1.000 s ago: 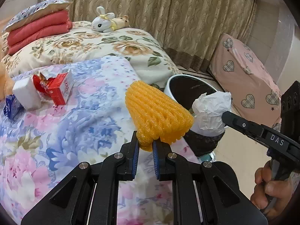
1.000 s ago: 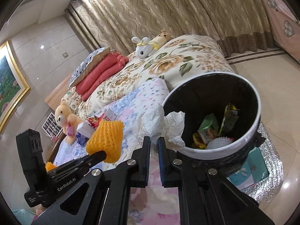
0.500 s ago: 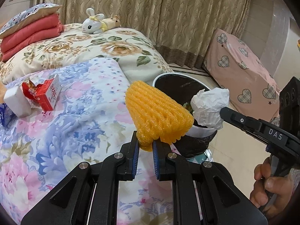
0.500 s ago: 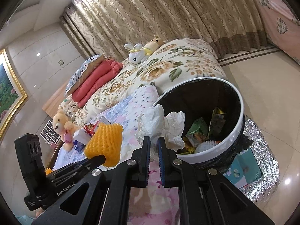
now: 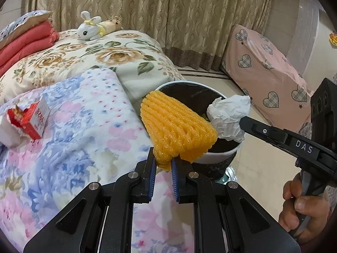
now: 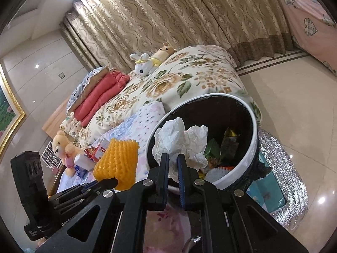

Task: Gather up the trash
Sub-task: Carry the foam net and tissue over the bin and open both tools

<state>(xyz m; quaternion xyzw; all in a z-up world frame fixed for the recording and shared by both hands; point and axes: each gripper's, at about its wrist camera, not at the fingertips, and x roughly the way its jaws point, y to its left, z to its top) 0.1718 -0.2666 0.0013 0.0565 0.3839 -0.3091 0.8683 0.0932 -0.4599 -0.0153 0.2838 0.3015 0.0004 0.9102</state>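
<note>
My left gripper [image 5: 163, 162] is shut on an orange foam fruit net [image 5: 177, 130], held over the bed's edge next to the bin. My right gripper [image 6: 173, 161] is shut on a crumpled white tissue [image 6: 179, 141], which hangs over the near rim of the bin. The trash bin [image 6: 250, 147] is black inside with a white rim and holds several wrappers. In the left wrist view the tissue [image 5: 228, 116] sits over the bin [image 5: 221, 155], pinched by the right gripper [image 5: 242, 121]. In the right wrist view the net [image 6: 117, 161] shows at the tip of the left gripper [image 6: 111, 182].
A red carton [image 5: 31, 120] and a white box [image 5: 6, 132] lie on the floral blanket [image 5: 73, 147]. Plush toys [image 5: 94, 28] and folded red bedding [image 5: 27, 44] sit further back. A teddy bear [image 6: 63, 147] and a pink heart-print cover [image 5: 267, 78] are nearby. A hand [image 5: 303, 208] grips the right tool.
Both grippers have moved toward the bin with their loads. The tissue now hangs over the bin's rim, and the bin has grown larger in both views.
</note>
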